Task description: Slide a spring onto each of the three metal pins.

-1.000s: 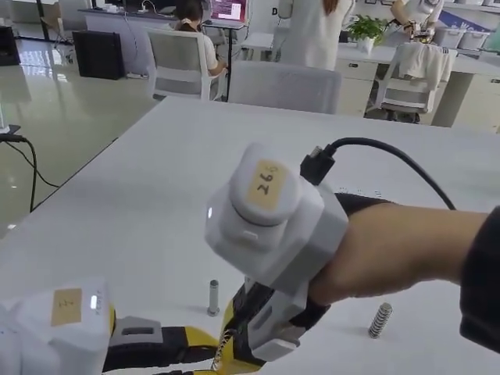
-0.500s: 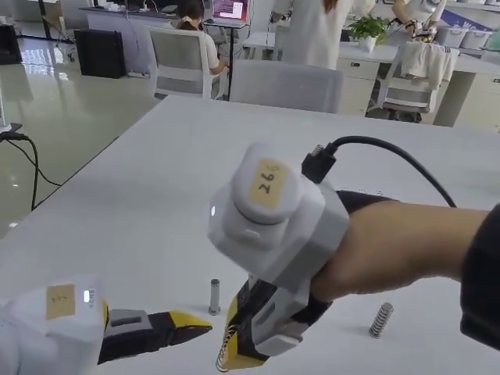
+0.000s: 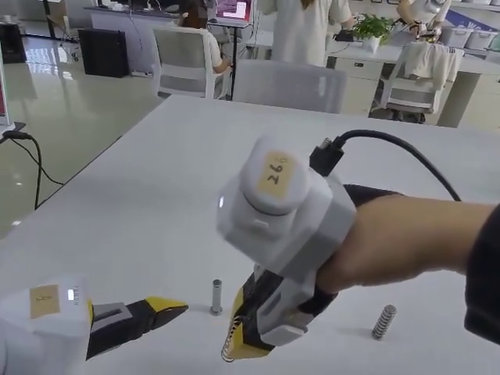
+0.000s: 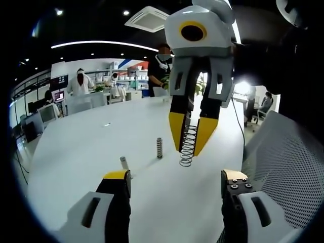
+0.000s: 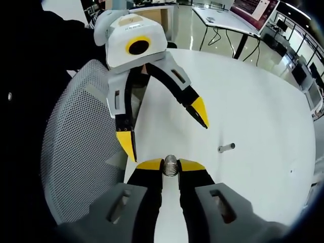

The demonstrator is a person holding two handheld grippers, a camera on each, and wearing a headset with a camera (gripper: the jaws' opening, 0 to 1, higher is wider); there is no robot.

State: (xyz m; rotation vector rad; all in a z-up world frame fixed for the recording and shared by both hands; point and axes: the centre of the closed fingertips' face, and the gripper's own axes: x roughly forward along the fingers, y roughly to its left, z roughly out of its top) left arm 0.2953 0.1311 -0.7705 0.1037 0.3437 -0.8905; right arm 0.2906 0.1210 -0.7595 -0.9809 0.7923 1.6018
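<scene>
On table (image 3: 148, 203), 1 pin (image 3: 216, 298) upright, R tool (image 5: 171, 166) pinching spring (image 3: 228, 345), top hidden.

Upright pin (image 3: 216, 297), upright spring (image 3: 383, 321) apart

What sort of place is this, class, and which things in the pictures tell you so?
Most likely an open-plan office or lab workroom: there is a large white table in front, an office chair at a desk with a monitor, and a potted plant on a far desk.
</scene>
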